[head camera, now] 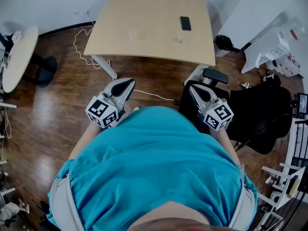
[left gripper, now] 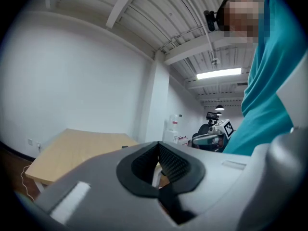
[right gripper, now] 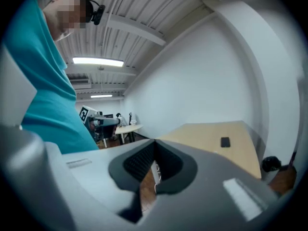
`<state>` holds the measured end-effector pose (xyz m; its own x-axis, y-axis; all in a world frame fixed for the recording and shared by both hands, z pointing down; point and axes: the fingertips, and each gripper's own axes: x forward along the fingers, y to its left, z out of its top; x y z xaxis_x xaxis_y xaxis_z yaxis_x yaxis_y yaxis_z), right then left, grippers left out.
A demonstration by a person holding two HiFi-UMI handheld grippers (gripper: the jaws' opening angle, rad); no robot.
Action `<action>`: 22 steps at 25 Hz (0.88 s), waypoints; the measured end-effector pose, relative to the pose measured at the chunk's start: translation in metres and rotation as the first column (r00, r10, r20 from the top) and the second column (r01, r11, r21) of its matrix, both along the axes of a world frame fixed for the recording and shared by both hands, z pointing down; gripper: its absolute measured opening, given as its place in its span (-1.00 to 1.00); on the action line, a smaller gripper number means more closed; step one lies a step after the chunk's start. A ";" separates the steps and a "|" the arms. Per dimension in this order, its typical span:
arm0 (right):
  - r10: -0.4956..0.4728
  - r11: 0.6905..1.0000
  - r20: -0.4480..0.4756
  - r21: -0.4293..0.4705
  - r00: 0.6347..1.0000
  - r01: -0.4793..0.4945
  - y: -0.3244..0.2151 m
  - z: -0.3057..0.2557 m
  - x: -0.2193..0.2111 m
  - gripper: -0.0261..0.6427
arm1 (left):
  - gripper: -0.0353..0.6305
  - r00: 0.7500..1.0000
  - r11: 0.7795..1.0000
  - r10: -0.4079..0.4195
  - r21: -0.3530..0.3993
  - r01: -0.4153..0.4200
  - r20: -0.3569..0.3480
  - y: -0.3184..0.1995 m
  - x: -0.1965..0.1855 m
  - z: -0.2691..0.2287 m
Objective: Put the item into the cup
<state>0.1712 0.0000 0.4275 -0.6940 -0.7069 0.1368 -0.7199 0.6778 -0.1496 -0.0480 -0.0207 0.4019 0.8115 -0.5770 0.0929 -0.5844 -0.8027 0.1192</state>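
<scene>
You hold the left gripper [head camera: 128, 83] and right gripper [head camera: 193, 89] at your waist, ribbed black pads [left gripper: 172, 163] pressed together, empty. Ahead, the small pale item [head camera: 179, 39] and translucent cup [head camera: 132, 34] stand apart on the smooth tan table [head camera: 149, 8].

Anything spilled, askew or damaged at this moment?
Nothing stands out. The table is tidy: a dark phone lies flat, a small pale item sits nearby. A white cable trails loose on the floor by it. The left gripper and right gripper are shut, empty, short of the table.
</scene>
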 end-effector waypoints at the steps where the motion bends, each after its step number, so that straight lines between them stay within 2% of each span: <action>1: 0.015 1.000 0.009 -0.006 1.000 -0.015 -0.011 -0.002 -0.009 -0.92 | -0.88 1.000 1.000 0.008 0.001 -0.008 0.001 -0.013 -0.011 -0.001; 7: 0.122 0.992 0.010 -0.043 0.992 -0.122 -0.081 -0.008 -0.043 -0.92 | -0.88 0.994 0.994 0.106 0.002 -0.106 0.000 -0.083 -0.054 0.010; 11: 0.154 0.987 -0.010 -0.052 0.988 -0.154 -0.119 -0.014 -0.058 -0.91 | -0.88 0.989 0.989 0.149 -0.003 -0.149 -0.003 -0.122 -0.068 0.014; 14: 0.167 0.984 -0.017 -0.064 0.986 -0.168 -0.139 -0.013 -0.055 -0.91 | -0.88 0.988 0.988 0.155 -0.023 -0.155 -0.016 -0.143 -0.064 0.019; 18: 0.175 0.981 -0.009 -0.077 0.984 -0.176 -0.172 -0.004 -0.029 -0.91 | -0.88 0.987 0.987 0.158 -0.043 -0.157 0.010 -0.173 -0.043 0.025; 22: 0.130 0.989 0.000 -0.075 0.991 -0.130 -0.208 0.016 0.006 -0.91 | -0.88 0.993 0.993 0.109 -0.060 -0.106 0.042 -0.201 -0.011 0.034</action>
